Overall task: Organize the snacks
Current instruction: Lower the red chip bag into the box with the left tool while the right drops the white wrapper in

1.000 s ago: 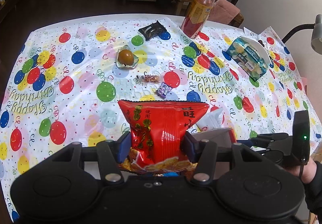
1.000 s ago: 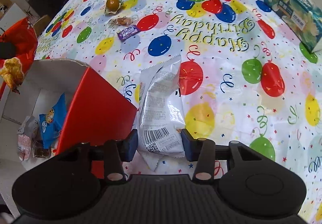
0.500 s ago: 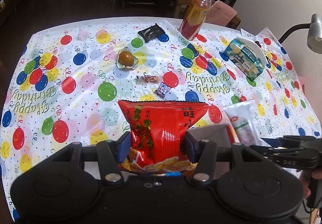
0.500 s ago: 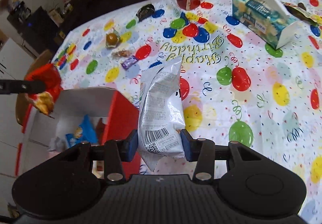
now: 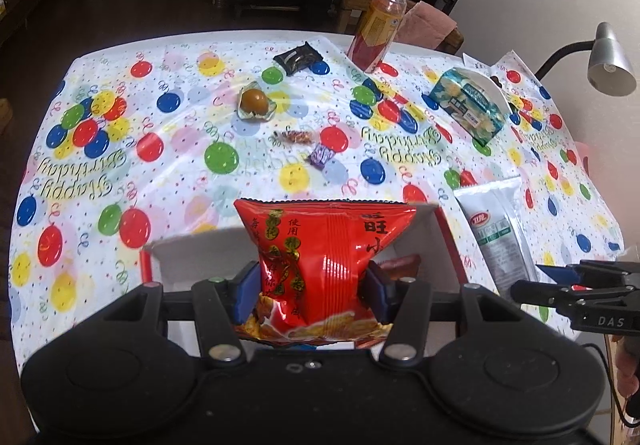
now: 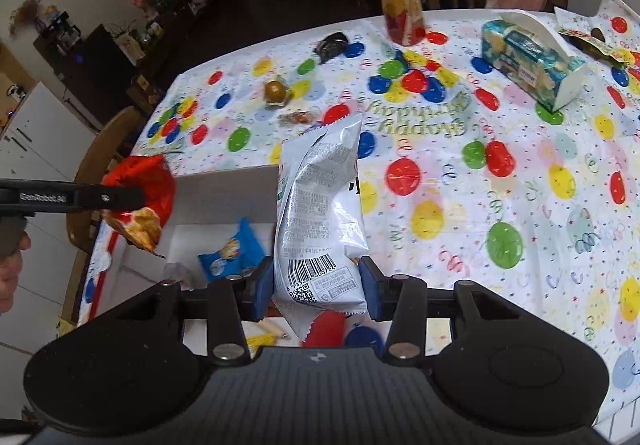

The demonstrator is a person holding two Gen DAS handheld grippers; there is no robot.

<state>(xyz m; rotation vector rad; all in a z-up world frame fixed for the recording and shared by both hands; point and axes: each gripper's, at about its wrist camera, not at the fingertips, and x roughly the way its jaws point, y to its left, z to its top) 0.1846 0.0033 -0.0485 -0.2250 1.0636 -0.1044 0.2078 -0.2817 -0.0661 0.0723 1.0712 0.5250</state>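
Left wrist: red snack bag (image 5: 324, 265) between gripper (image 5: 310, 291) pads.

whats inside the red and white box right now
In the box: a blue snack packet and a clear-wrapped item beside it. The silver packet and red bag hide the rest.

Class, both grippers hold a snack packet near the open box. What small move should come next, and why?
Probably lower the left gripper and release the red snack bag: it already hangs over the open box, which holds a blue packet. The right gripper, clamping the silver packet, can follow.
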